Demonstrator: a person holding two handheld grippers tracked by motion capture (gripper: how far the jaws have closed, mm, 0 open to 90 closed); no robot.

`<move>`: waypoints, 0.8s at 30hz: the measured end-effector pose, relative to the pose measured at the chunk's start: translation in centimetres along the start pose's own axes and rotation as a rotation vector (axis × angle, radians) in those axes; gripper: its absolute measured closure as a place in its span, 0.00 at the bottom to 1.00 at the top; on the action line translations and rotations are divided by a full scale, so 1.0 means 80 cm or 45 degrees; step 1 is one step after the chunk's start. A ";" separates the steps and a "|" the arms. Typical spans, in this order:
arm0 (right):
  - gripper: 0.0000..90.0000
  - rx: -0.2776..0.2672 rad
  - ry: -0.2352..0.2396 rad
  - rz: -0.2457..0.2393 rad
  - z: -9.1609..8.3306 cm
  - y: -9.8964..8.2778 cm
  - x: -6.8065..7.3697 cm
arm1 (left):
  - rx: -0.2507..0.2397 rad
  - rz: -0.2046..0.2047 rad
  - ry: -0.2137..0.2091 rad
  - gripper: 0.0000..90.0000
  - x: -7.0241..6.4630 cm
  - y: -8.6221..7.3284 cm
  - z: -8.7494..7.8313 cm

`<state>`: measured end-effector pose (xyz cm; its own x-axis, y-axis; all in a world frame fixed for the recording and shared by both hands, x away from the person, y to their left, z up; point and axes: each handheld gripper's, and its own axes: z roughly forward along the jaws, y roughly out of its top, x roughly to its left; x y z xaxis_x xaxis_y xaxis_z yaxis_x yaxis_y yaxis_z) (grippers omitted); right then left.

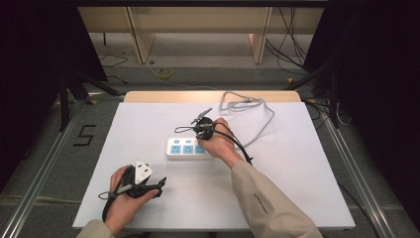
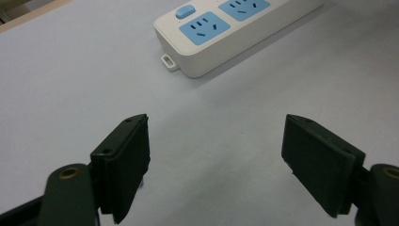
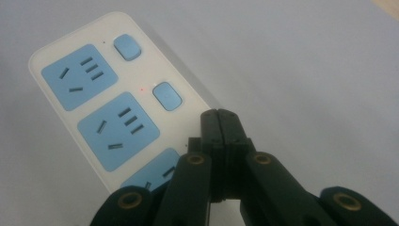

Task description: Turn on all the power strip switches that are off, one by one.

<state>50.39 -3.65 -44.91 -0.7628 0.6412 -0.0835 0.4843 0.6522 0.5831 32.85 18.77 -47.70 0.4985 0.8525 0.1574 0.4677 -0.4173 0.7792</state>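
Dark studio space, cables on the floor, wooden frame at the back, and a white table point(image 1: 124, 163) in the middle. High view: a white power strip point(image 1: 185, 148) with blue sockets lies near the table centre, its grey cord point(image 1: 257, 111) looping off to the far edge. The right gripper point(image 1: 202, 130) sits at the strip's right end, hand over it; the left gripper point(image 1: 143, 184) rests near the front left, well apart from the strip. Left gripper view: jaws spread wide, nothing between them, bare table below, the strip's near end point(image 2: 211, 35) ahead with a blue switch point(image 2: 185, 11) by the first socket. Right gripper view: jaws pressed fully together, nothing gripped, tips over the strip point(image 3: 117, 117) just beside the row of blue switch buttons point(image 3: 167, 95); a small red light shows near the middle button. Step in hand looks like pressing a socket switch with the closed tips, probably the third one, hidden under the jaws. Next move calls for a short, straight push down on the button, then a lift clear. No containers on the table.
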 end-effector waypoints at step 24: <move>1.00 0.006 0.000 0.043 0.000 -0.001 -0.001 | -0.002 -0.002 0.000 0.26 0.000 0.000 0.000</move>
<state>50.40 -3.74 -44.95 -0.7459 0.6630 -0.0635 0.5120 0.6317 0.5821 32.82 18.77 -47.73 0.4977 0.8532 0.1562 0.4674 -0.4155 0.7803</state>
